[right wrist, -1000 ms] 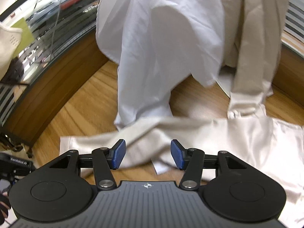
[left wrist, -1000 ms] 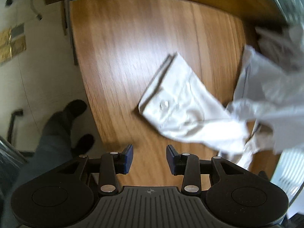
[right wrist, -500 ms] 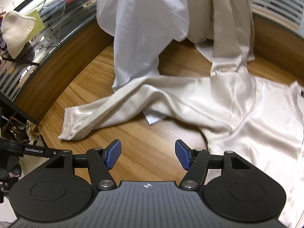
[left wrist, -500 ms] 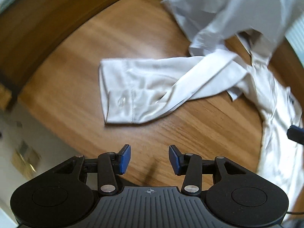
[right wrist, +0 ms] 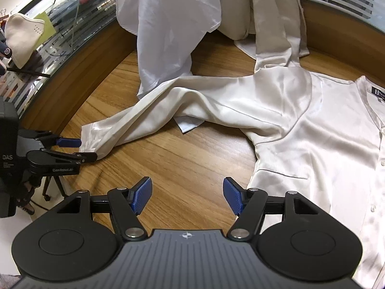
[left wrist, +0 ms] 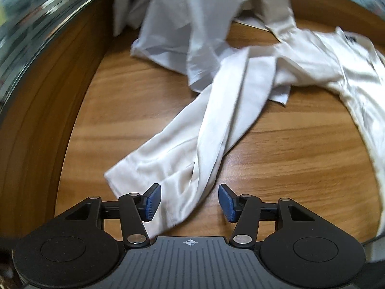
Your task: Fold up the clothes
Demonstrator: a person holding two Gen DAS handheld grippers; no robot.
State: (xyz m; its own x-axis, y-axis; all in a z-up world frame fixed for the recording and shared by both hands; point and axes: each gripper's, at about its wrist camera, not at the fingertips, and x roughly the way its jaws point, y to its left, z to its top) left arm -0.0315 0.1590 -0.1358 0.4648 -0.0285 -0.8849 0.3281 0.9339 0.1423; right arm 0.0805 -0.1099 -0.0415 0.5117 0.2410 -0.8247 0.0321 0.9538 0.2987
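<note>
A cream satin shirt (right wrist: pixel 300 125) lies spread on the wooden table (right wrist: pixel 192 166), its body at the right of the right-wrist frame and one long sleeve (right wrist: pixel 149 118) running down to the left, where the cuff ends near the table's curved edge. Bare wood lies open below the sleeve, across the lower centre of that frame. The right gripper (right wrist: pixel 187 196) hangs over this bare wood with its blue pads wide apart and opening, nothing between them. The left gripper (left wrist: pixel 189 203) shows from its own camera with its jaws opening too, the sleeve cuff (left wrist: pixel 168 175) lying between the pads without being pinched. Only the right-wrist view shows that gripper from the side at the left edge, its fingers reaching the cuff, and a dark label at the shirt's neckline at the far right. A second white garment (right wrist: pixel 168 24) hangs down at the top of both frames, its hem on the wood. Beyond the table's raised wooden rim (right wrist: pixel 96 55), glass with horizontal stripes curves along the upper left, and a beige cap (right wrist: pixel 21 36) sits there.
</note>
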